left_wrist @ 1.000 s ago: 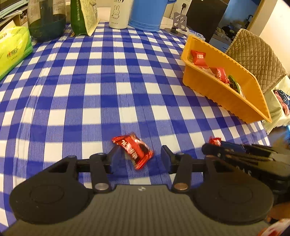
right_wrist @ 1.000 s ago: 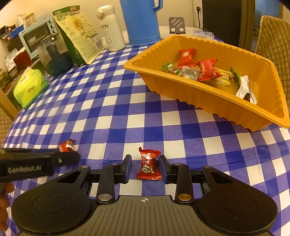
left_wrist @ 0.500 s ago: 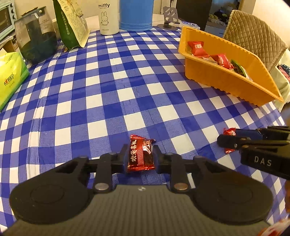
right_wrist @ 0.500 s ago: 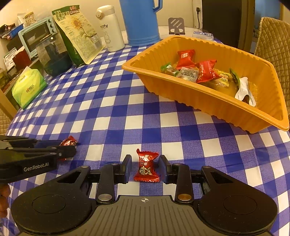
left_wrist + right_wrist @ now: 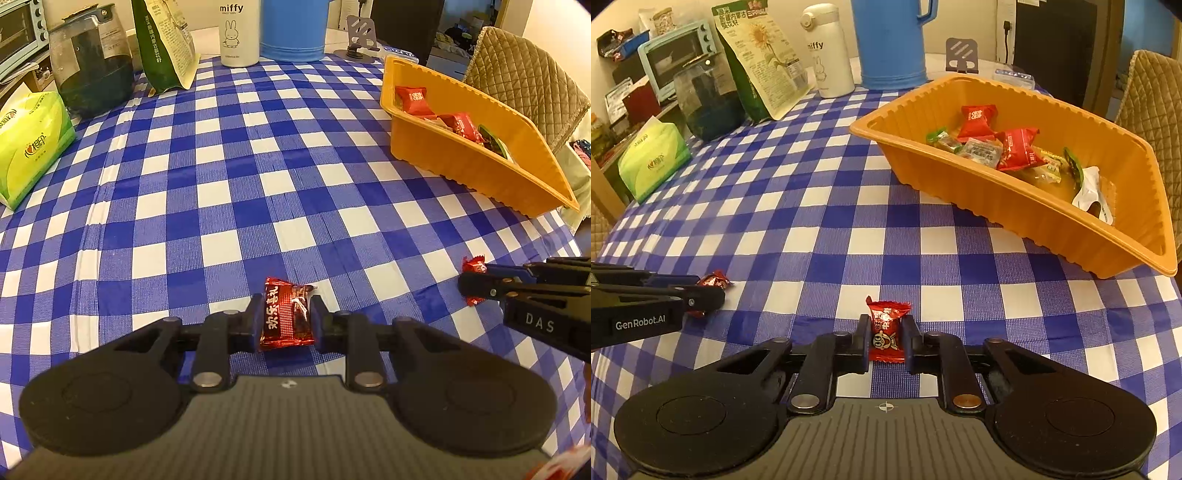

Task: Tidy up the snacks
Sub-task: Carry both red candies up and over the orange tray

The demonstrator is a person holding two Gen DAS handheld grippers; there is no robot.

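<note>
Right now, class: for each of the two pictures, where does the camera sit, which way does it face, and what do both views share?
Left wrist: on the left tongs, facing across the checked table; its fingers clamp a dark red candy; the right tongs enter at right.
Right wrist: on the right tongs, facing the orange tray; its fingers clamp a red sweet; the left tongs enter at left.
Shared: tray, blue jug, miffy flask.

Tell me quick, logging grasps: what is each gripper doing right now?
Left gripper: closed on a dark red candy.
Right gripper: closed on a red candy.
</note>
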